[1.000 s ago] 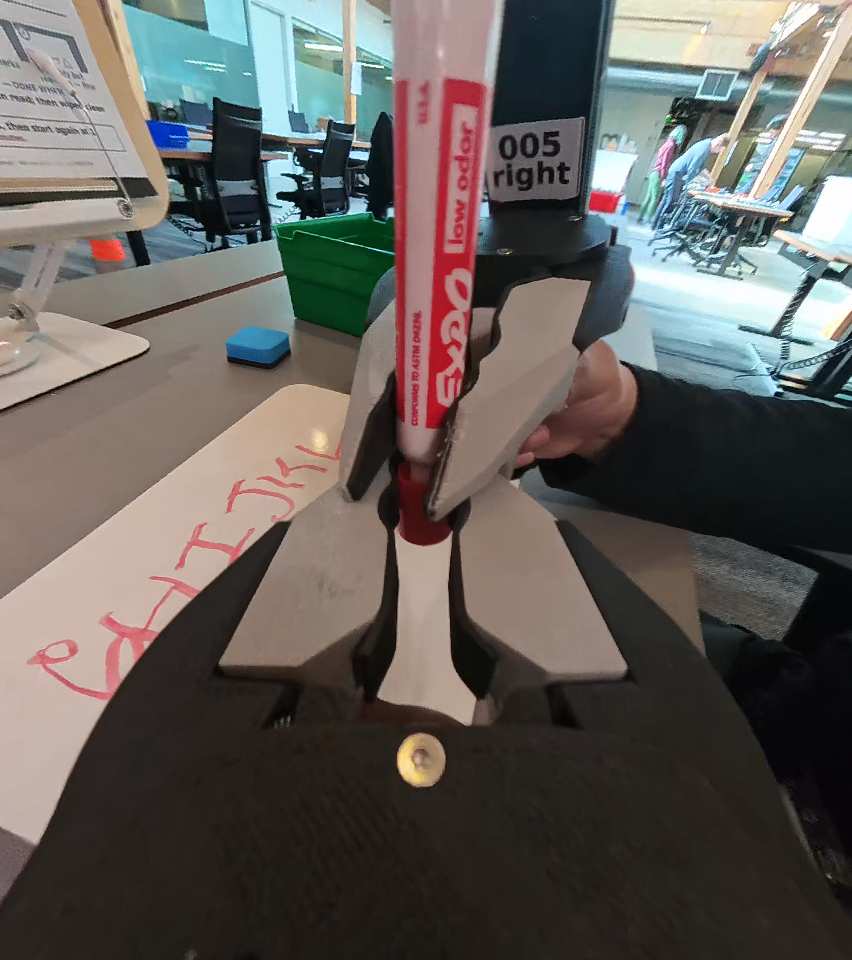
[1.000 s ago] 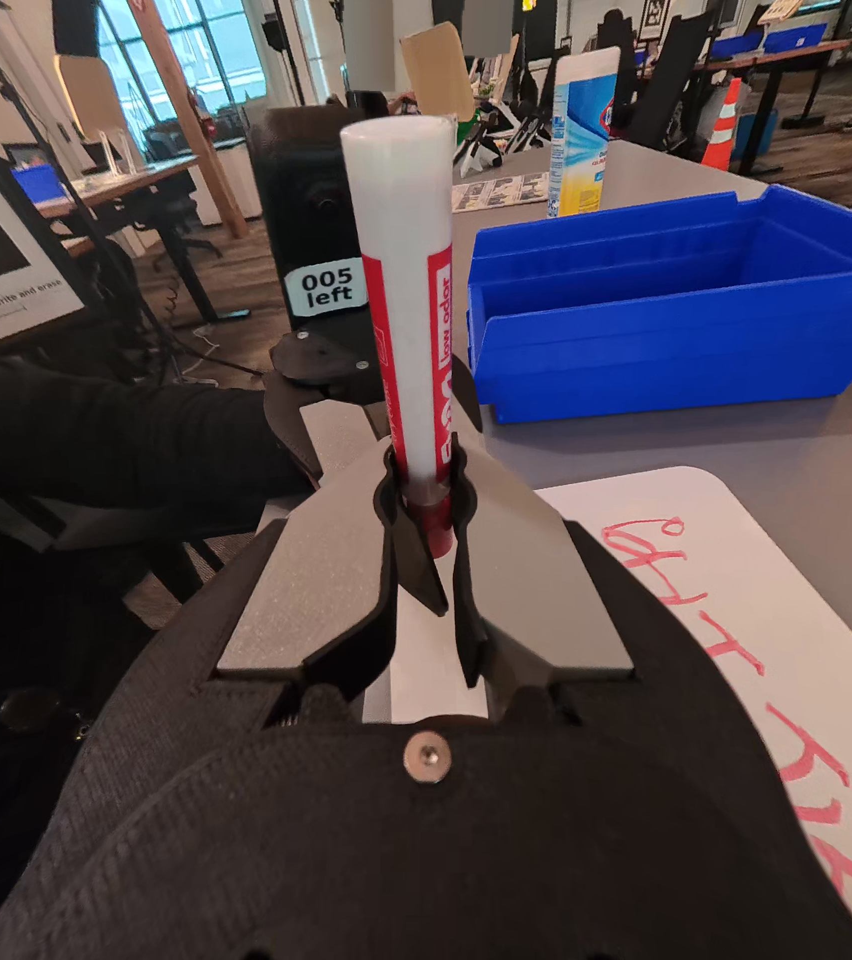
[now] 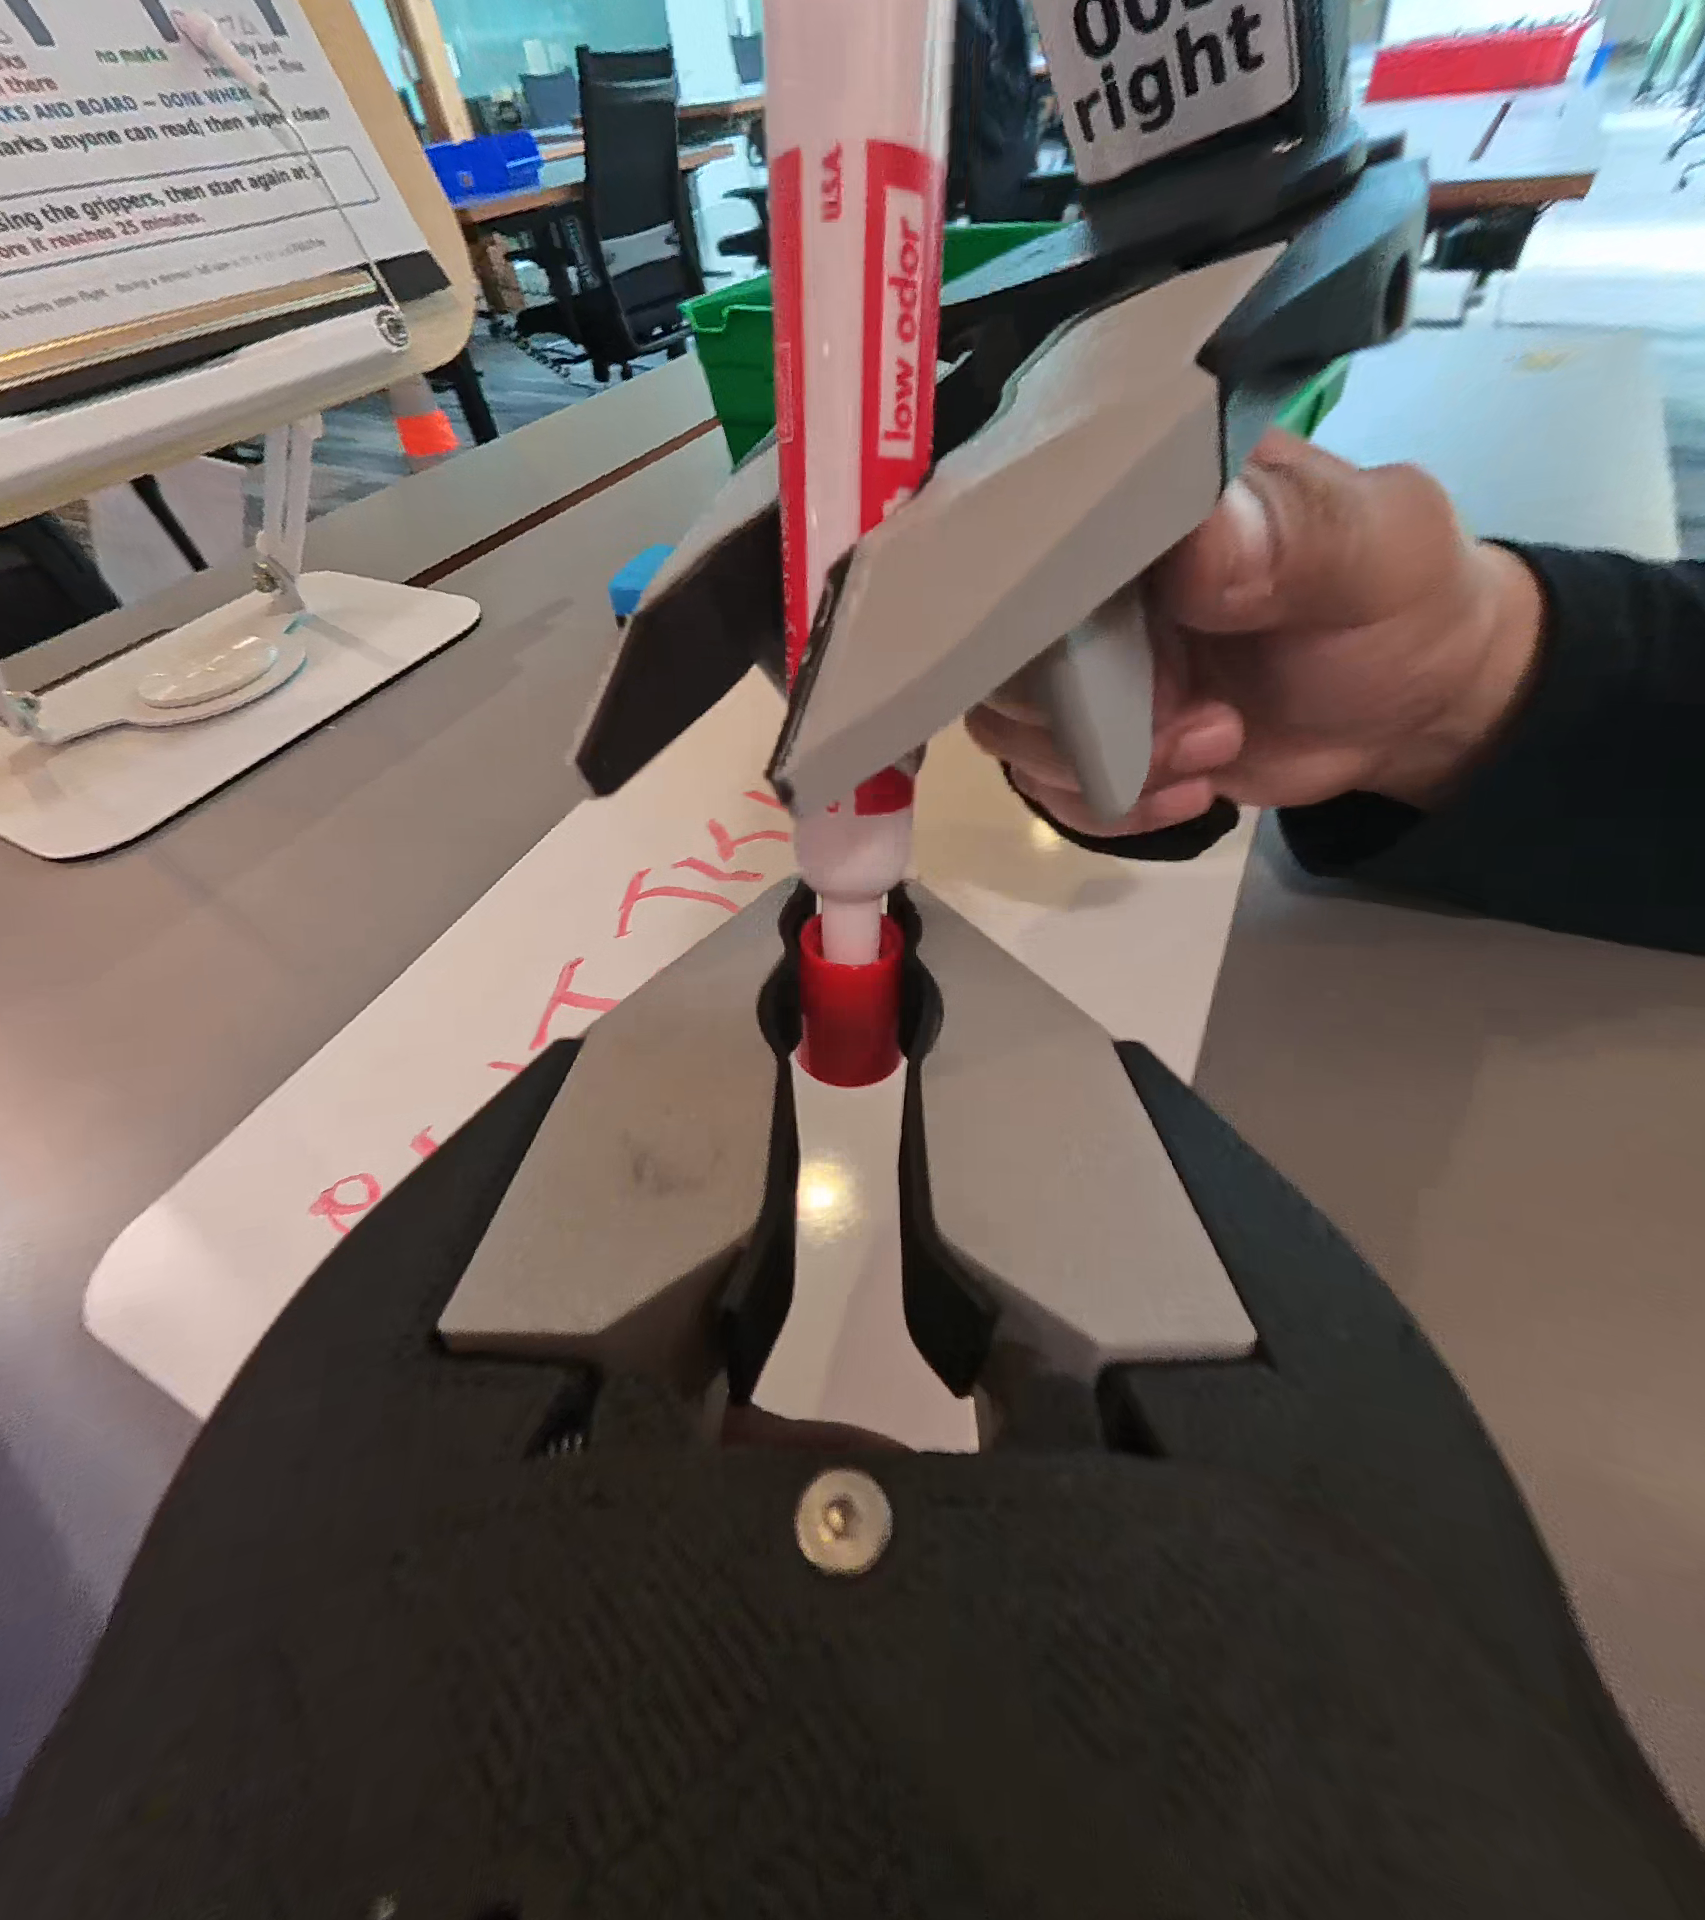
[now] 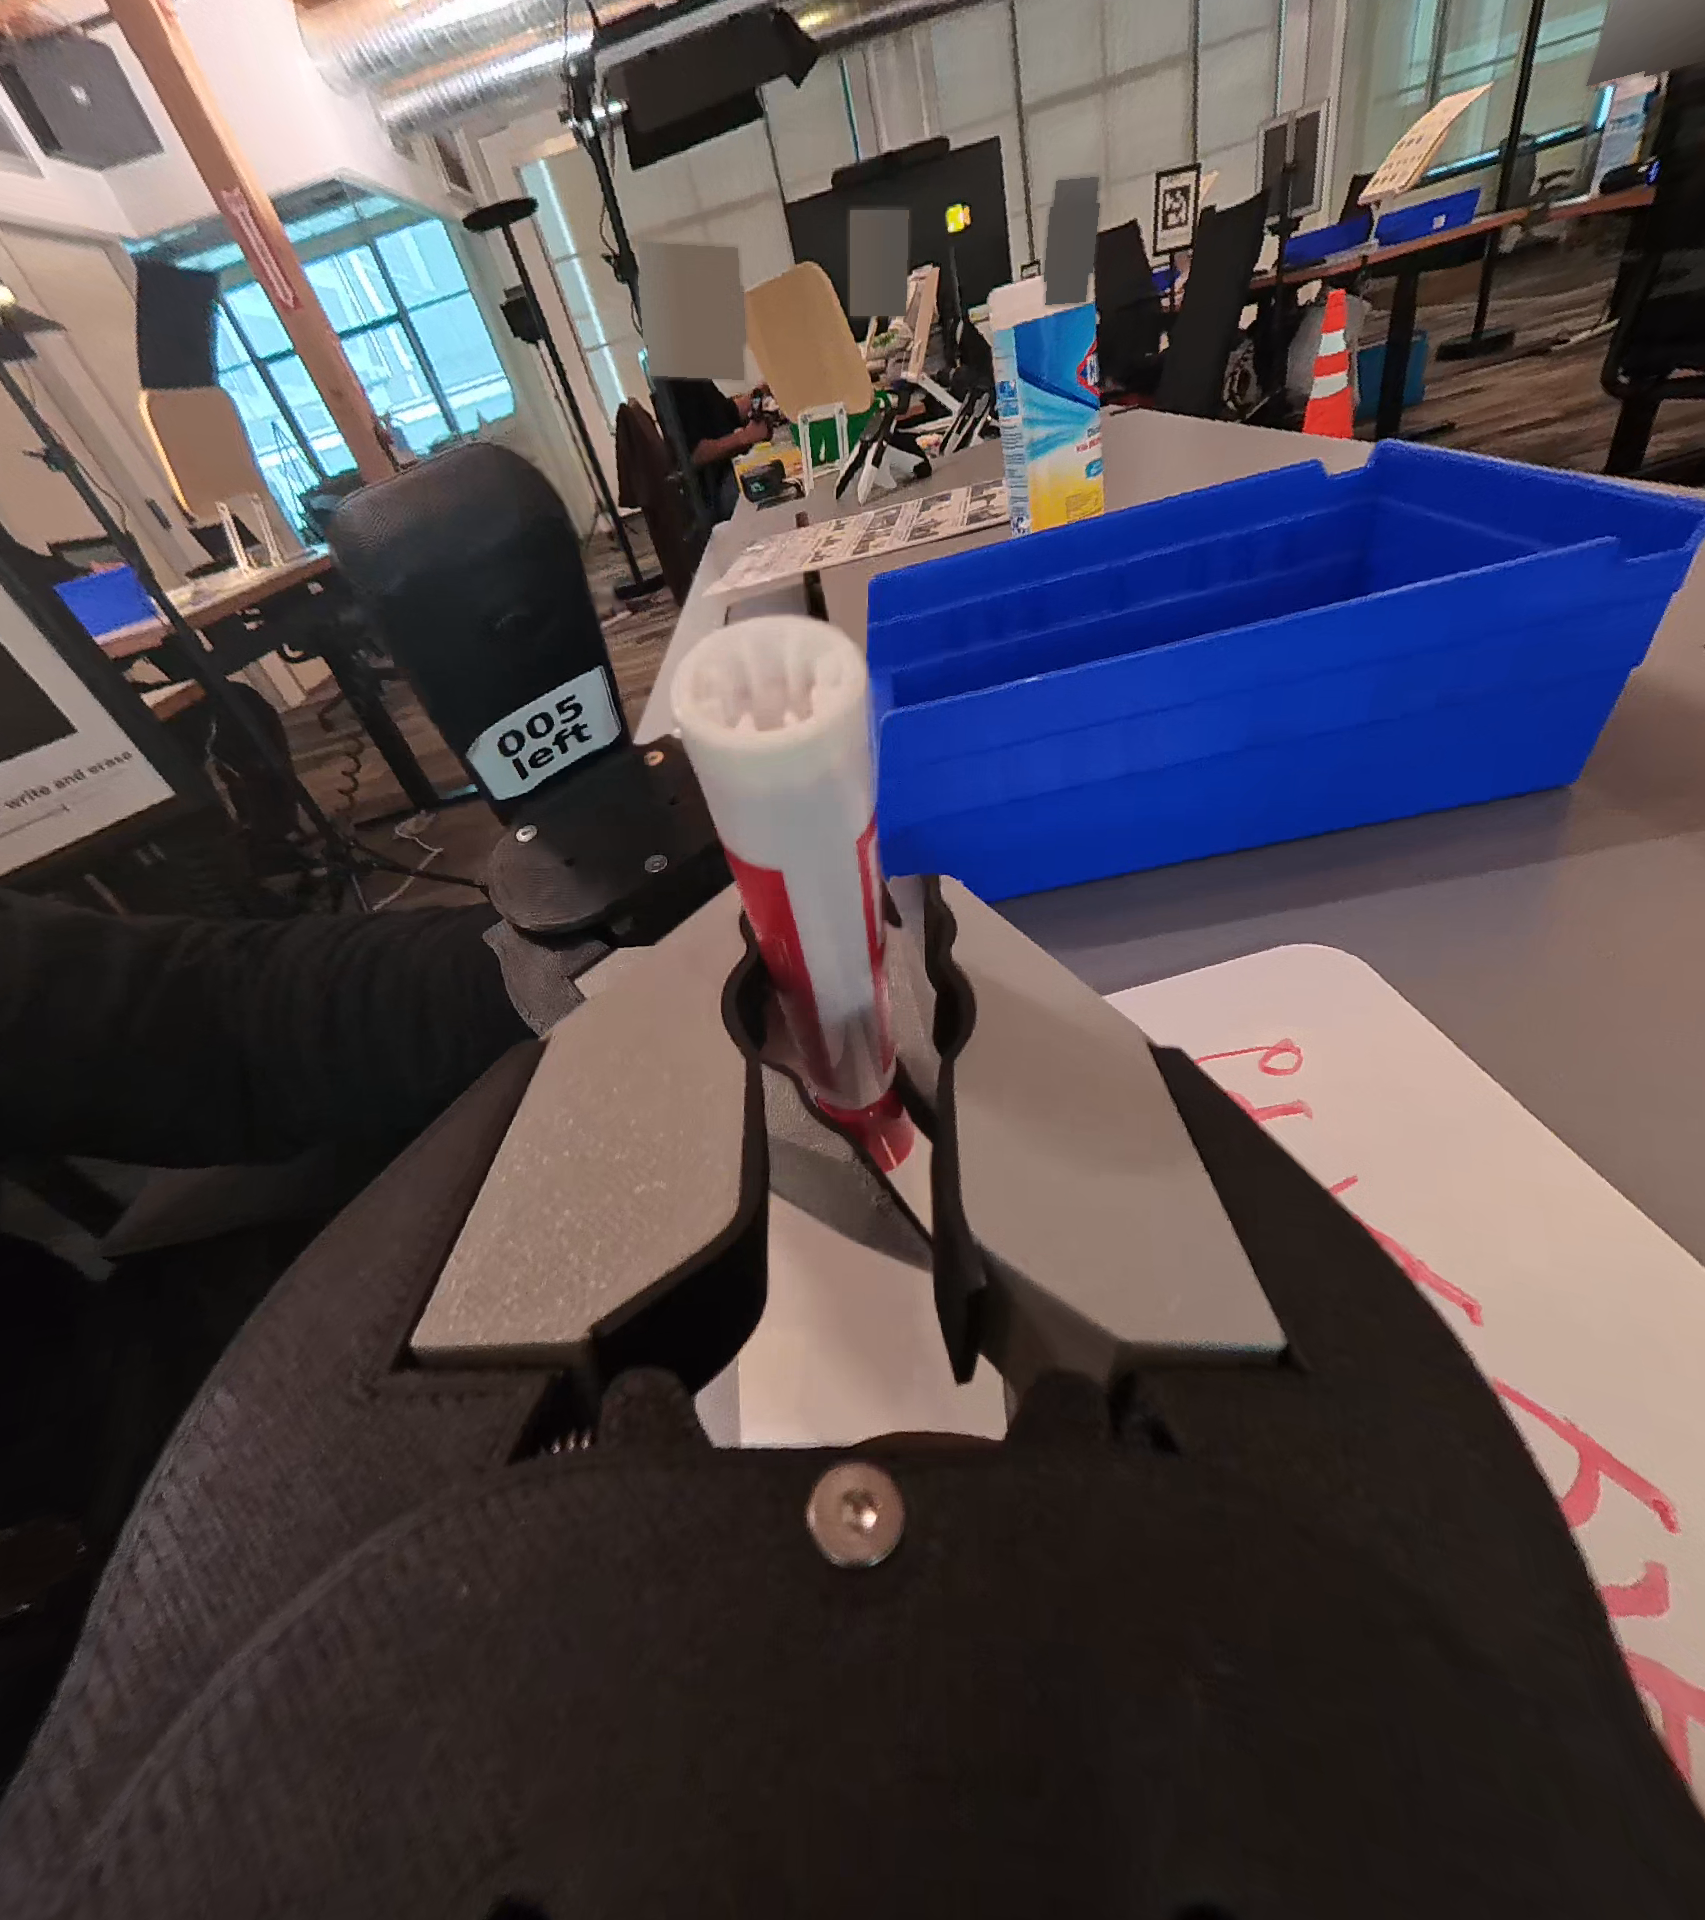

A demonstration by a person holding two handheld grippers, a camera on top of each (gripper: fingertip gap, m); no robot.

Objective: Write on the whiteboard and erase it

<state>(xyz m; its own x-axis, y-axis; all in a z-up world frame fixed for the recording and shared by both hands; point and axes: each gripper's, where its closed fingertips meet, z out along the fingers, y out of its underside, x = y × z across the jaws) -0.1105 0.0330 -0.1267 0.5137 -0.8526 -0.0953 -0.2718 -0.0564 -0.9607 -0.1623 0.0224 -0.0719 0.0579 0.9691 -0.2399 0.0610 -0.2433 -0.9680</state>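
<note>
Gripping red cap (image 3: 850,1006), marker (image 3: 853,436) partly seated

White-and-red marker (image 3: 853,436), red cap (image 3: 849,1013), white whiteboard (image 4: 1513,1195) with red marks, blue bin (image 4: 1243,748).

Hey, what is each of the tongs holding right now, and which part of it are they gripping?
The left tongs grip the red cap by its sides. The right tongs clamp the marker around the lower barrel, its tip partly inside the cap.
</note>
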